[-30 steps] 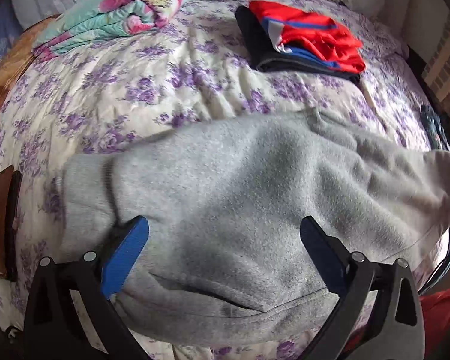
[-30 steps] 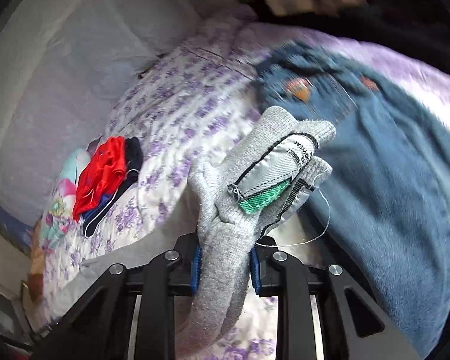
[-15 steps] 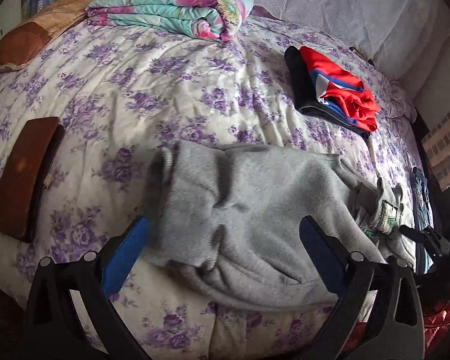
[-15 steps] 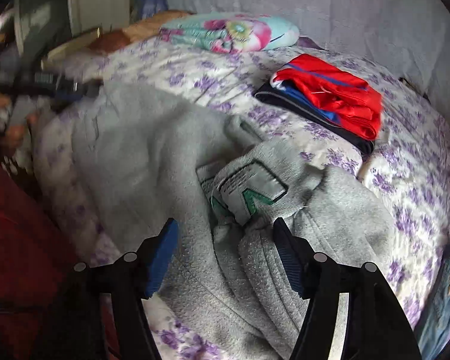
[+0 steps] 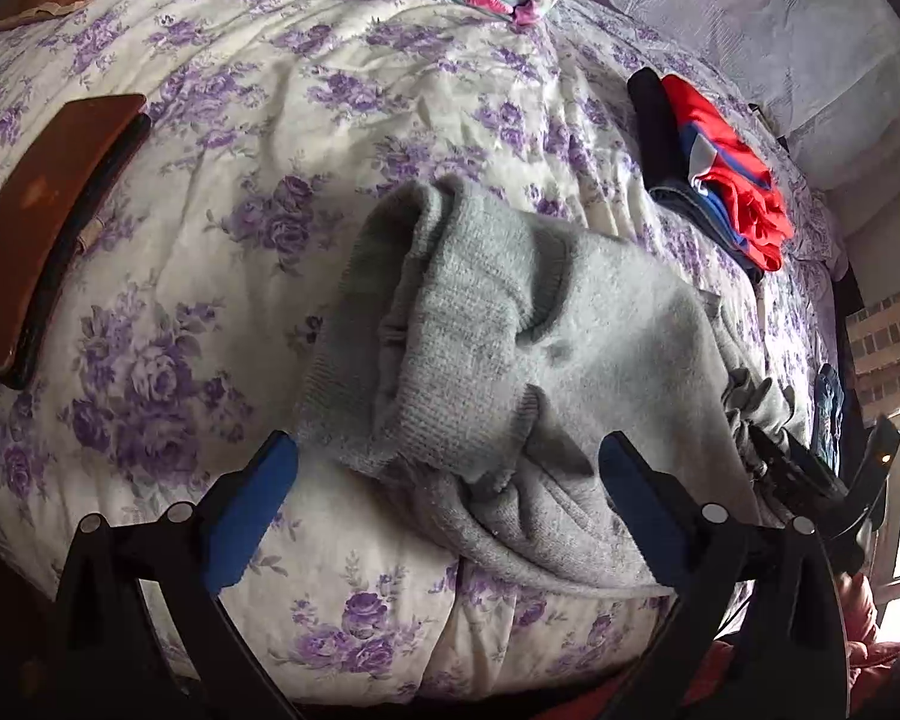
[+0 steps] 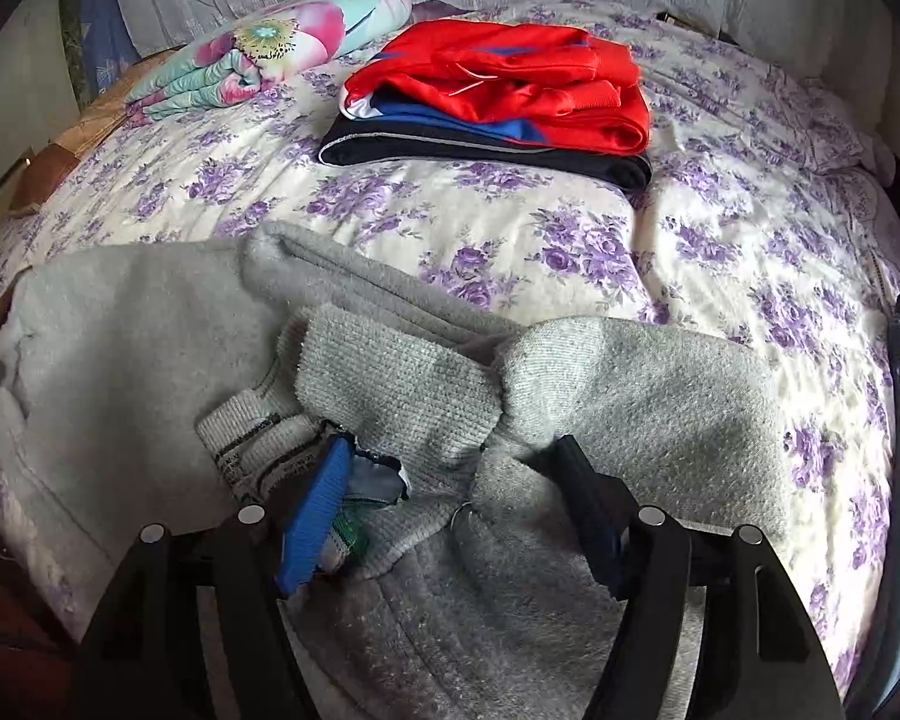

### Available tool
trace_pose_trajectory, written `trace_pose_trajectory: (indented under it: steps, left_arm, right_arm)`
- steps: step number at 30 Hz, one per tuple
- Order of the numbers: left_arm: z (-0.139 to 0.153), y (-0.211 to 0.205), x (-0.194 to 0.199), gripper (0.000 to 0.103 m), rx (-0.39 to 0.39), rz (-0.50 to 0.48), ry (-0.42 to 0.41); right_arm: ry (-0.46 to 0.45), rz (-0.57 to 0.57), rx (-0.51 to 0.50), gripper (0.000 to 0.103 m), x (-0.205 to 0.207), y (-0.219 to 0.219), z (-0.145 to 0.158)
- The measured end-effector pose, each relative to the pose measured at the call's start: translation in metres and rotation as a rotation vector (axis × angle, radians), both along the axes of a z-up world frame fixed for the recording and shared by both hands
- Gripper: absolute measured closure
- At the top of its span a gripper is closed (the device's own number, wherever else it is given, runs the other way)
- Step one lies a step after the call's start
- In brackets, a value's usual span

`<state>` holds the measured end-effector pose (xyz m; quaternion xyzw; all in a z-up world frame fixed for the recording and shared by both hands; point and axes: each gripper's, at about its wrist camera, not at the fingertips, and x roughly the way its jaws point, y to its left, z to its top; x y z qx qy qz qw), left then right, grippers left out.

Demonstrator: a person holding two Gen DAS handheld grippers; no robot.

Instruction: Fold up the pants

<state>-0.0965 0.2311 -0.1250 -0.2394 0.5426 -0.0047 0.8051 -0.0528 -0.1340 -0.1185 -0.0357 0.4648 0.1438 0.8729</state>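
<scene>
Fold step under way: grey fleece sweatpants (image 6: 630,396) are lying bunched on the purple-flowered bedspread (image 6: 720,252), waistband end lapped over the legs. Right gripper (image 6: 456,504) jaws have just been opening; they are now standing apart, straddling the waistband, not pinching it. Left gripper (image 5: 444,480) is gaping too, cuff end between its blue pads, unclamped. Next, probably: regrip an edge and flatten.
</scene>
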Motion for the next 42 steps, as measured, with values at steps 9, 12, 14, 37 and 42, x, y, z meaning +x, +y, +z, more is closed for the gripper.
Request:
trace_pose_trajectory:
  steps: [9,12,14,37,42]
  left_arm:
    - [-0.015,0.007,0.000,0.005,-0.046,0.060,-0.046]
    - [-0.015,0.009,0.011,0.005,-0.029,0.069,-0.090]
    - [-0.014,0.015,0.015,0.005,-0.077,0.089,-0.114]
    - [0.111,-0.069,0.020,0.080,0.091,-0.113,-0.417]
    - [0.134,-0.188,0.047,0.083,0.008,-0.433,-0.506]
  right_arm:
    - [0.036,0.008,0.085,0.019,-0.002,-0.019,-0.020]
    - [0.051,0.011,0.083,0.019,-0.001,-0.016,-0.019]
    - [0.065,0.013,0.096,0.019,0.000,-0.017,-0.019]
    - [0.011,-0.078,0.189,0.015,-0.017,-0.083,0.012]
    - [0.051,-0.246,0.360,0.016,-0.021,-0.145,0.002]
